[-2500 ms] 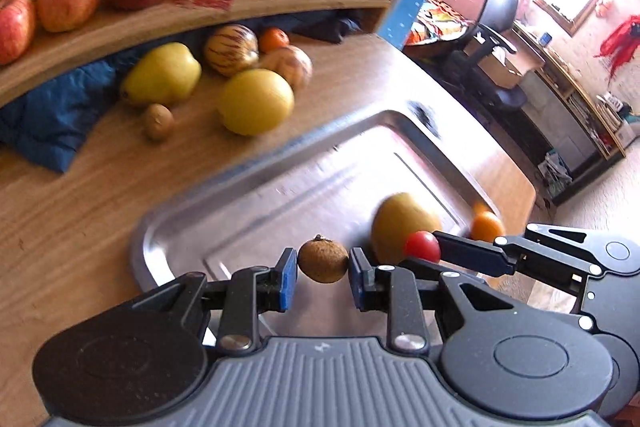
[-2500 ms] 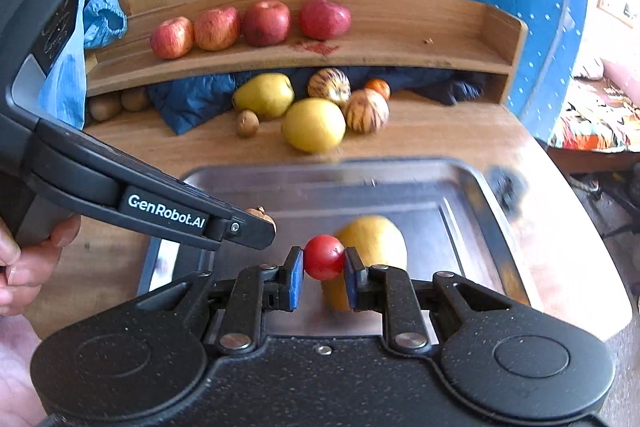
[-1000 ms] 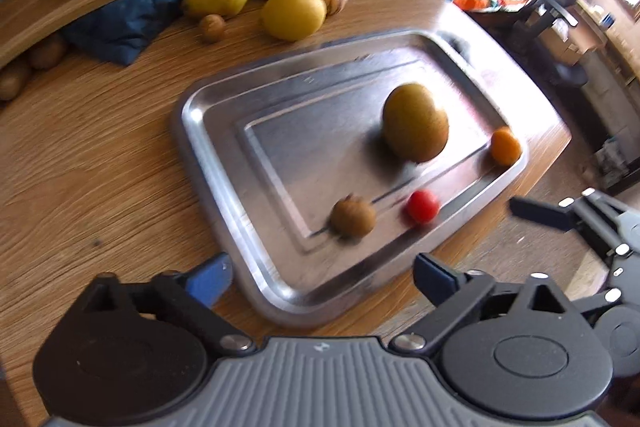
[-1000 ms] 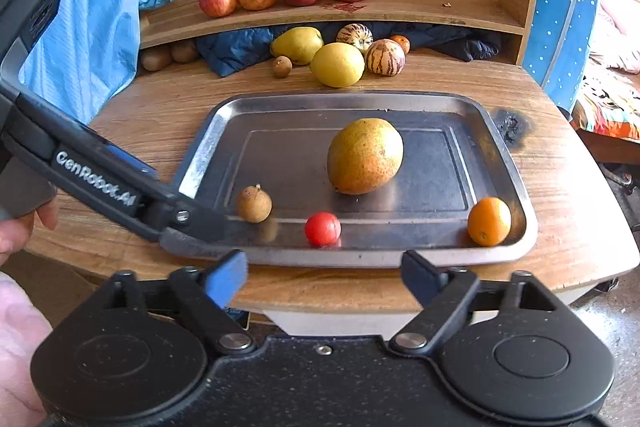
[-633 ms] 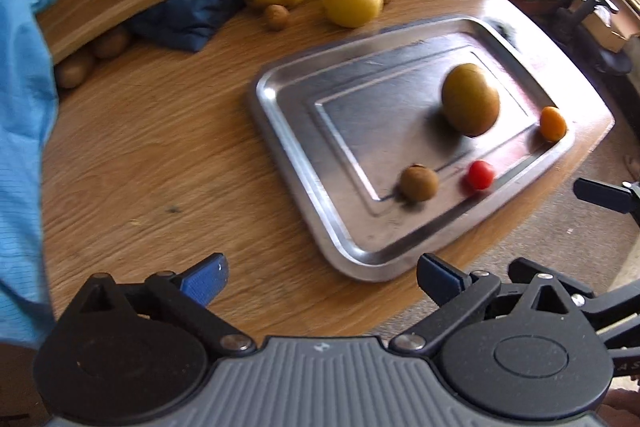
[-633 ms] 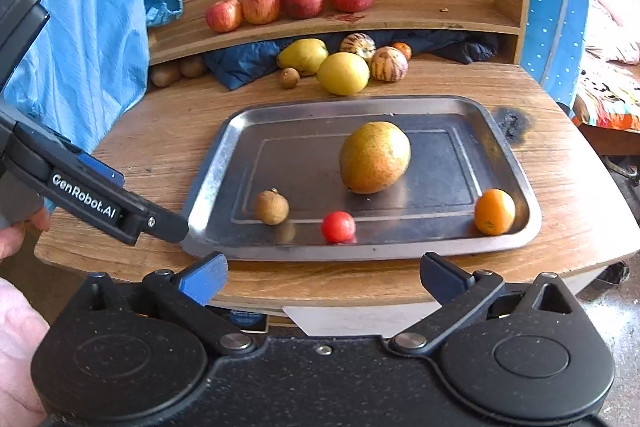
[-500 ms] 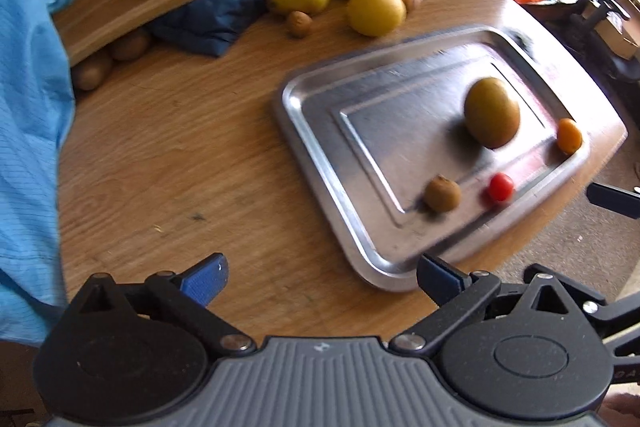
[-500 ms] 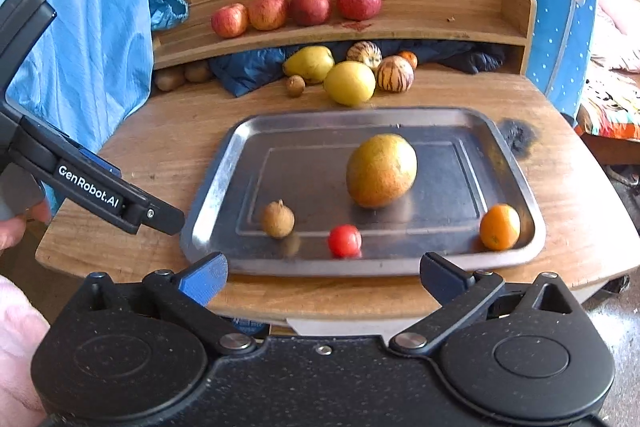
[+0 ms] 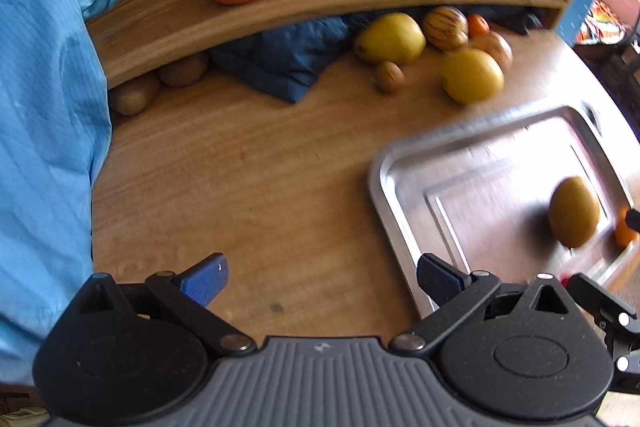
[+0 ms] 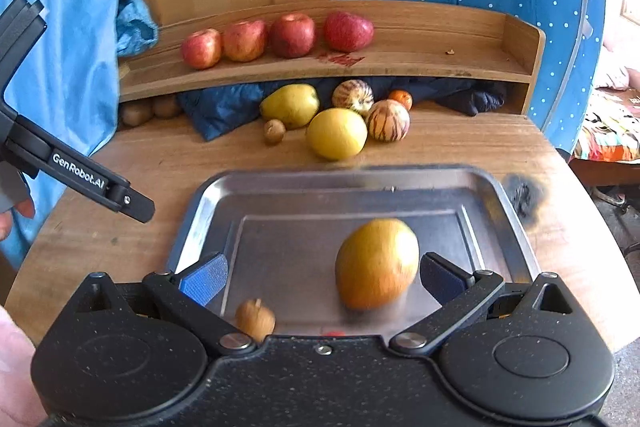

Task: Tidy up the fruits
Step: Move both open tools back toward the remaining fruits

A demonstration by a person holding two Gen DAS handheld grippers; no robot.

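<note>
Both our grippers spread wide, grasping nothing.
Our left gripper point(image 9: 322, 273) hovers over bare table point(image 9: 248, 187), tray point(image 9: 404, 163) to its right; our right gripper point(image 10: 320, 277) hangs above the tray, mango point(image 10: 376, 263) between its fingers, untouched.

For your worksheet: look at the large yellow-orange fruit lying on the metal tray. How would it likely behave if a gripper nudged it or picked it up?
The large yellow-orange fruit is egg-shaped and lies on its side, so a nudge would probably make it wobble or roll across the smooth metal tray. Its skin looks smooth, so it could slip. It fills much of the open right gripper, suggesting a wide, firm grasp.
</note>
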